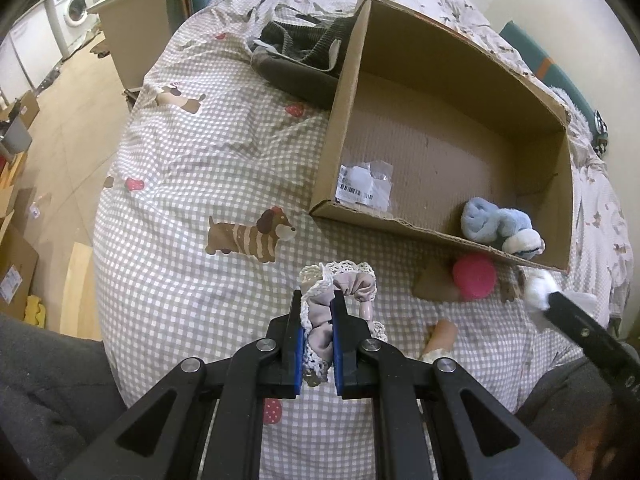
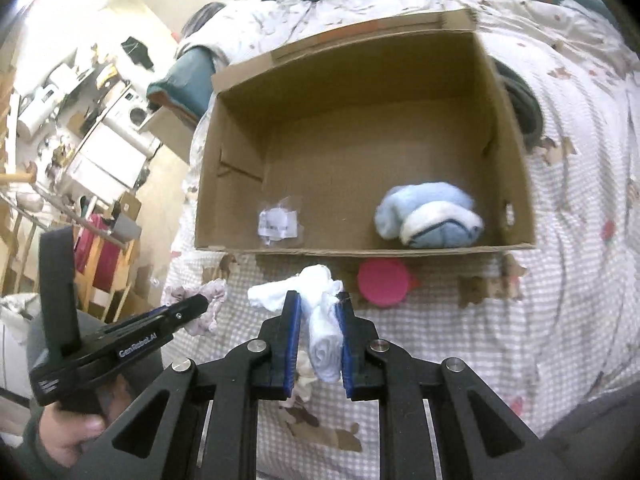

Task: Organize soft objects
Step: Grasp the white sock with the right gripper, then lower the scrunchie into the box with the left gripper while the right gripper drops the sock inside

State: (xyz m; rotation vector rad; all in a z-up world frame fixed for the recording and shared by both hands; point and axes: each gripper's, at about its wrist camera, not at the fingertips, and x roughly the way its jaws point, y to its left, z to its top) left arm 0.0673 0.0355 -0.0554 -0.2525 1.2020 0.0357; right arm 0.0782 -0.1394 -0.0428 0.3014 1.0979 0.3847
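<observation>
While the left gripper [image 1: 335,300] pinches a scrunchie [image 1: 340,292], the right gripper [image 2: 318,300] clamps a seemingly upright white sock [image 2: 320,320].

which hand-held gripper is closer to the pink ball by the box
Right. The right hand-held gripper, holding a white sock, is just beside the pink ball; the left hand-held gripper, holding a scrunchie, sits farther off.

place: home bedroom | signs: bed with dog-print checked duvet [image 1: 208,152] | washing machine [image 1: 76,8] beyond | cluttered shelves [image 2: 60,120]
</observation>
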